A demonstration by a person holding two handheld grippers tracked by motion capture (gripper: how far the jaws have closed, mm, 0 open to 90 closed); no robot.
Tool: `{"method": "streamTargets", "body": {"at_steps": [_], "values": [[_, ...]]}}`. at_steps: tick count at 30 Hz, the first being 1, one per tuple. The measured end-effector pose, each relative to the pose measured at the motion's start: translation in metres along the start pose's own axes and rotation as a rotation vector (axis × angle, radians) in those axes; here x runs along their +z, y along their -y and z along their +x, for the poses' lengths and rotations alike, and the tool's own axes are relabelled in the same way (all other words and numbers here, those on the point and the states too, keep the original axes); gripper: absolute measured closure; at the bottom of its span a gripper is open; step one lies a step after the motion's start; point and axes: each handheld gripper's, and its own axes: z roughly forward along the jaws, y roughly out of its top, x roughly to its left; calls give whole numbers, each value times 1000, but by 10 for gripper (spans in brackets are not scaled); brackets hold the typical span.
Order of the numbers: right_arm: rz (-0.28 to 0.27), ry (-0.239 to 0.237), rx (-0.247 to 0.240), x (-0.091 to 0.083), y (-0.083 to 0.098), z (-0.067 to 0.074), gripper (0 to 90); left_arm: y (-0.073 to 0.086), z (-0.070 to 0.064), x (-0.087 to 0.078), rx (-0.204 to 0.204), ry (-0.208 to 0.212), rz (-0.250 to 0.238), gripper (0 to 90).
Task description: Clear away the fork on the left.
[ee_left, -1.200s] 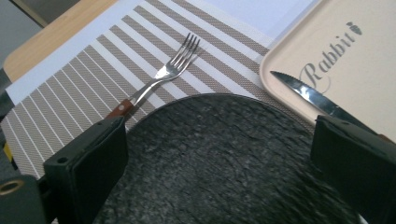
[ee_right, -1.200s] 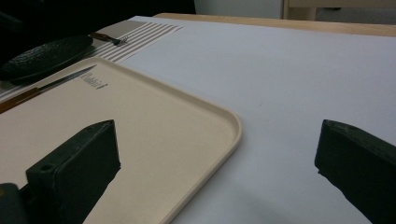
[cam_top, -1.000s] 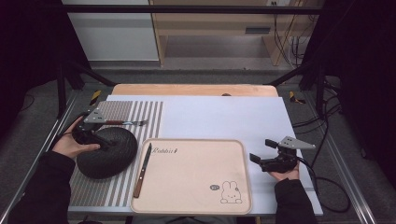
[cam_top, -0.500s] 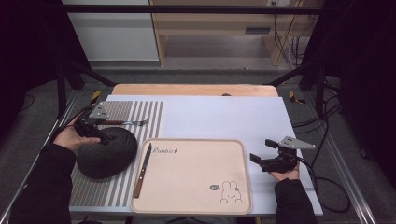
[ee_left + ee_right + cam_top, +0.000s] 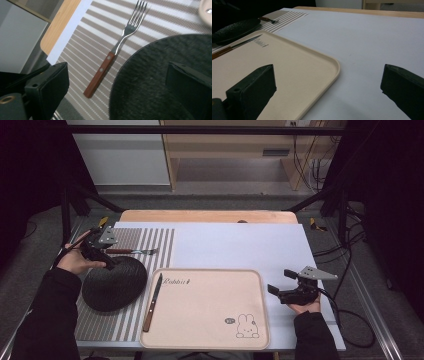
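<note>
While the left gripper (image 5: 107, 262) hung spread over the round black plate (image 5: 114, 283), a wooden-handled steel fork (image 5: 116, 47) lay just beside it; the right gripper (image 5: 284, 282) rested spread beside the beige tray (image 5: 210, 340).

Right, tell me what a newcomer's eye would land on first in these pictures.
First, the beige tray with its rabbit drawing at the table's near edge, a wood-handled knife lying along its left side. Next, the black plate on the striped placemat at the left, with a fork lying just beyond it. The left gripper hovers open over the plate's far rim, near the fork; the right gripper waits open beside the tray.
</note>
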Motion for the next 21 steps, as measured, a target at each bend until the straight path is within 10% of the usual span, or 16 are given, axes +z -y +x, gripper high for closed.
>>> {"method": "streamTargets", "body": {"at_steps": [21], "values": [[4,4,-2,1,1,0,2,19,18,26,124,-42,77,110]]}}
